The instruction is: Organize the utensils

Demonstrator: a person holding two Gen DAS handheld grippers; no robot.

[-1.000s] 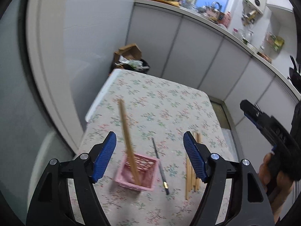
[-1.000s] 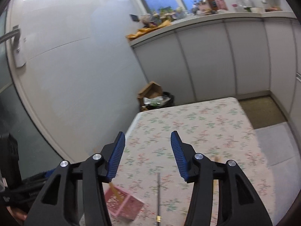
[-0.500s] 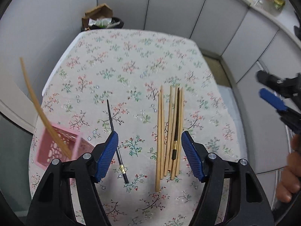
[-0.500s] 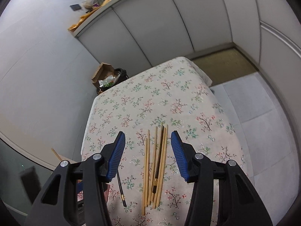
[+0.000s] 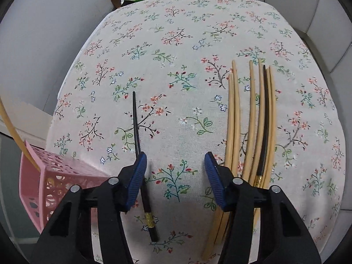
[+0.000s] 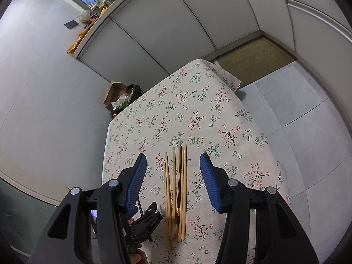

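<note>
Lowered toward the flowered tablecloth (image 5: 176, 50), the left gripper (image 5: 175, 165) was narrowed but empty, fingers apart, one pad against a lone black chopstick (image 5: 136, 129). Right gripper (image 6: 172, 171) was held apart, empty, above bundled bamboo chopsticks (image 6: 176, 189). That thin, gold-banded stick could be nudged aside. A pink basket (image 5: 44, 182) was seen at the left.

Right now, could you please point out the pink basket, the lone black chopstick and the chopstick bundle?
pink basket (image 5: 61, 176), left wrist view, perforated side wall
black chopstick (image 5: 135, 121), left wrist view, thin shaft
chopstick bundle (image 6: 175, 187), right wrist view, mid-length of a wooden stick
</note>
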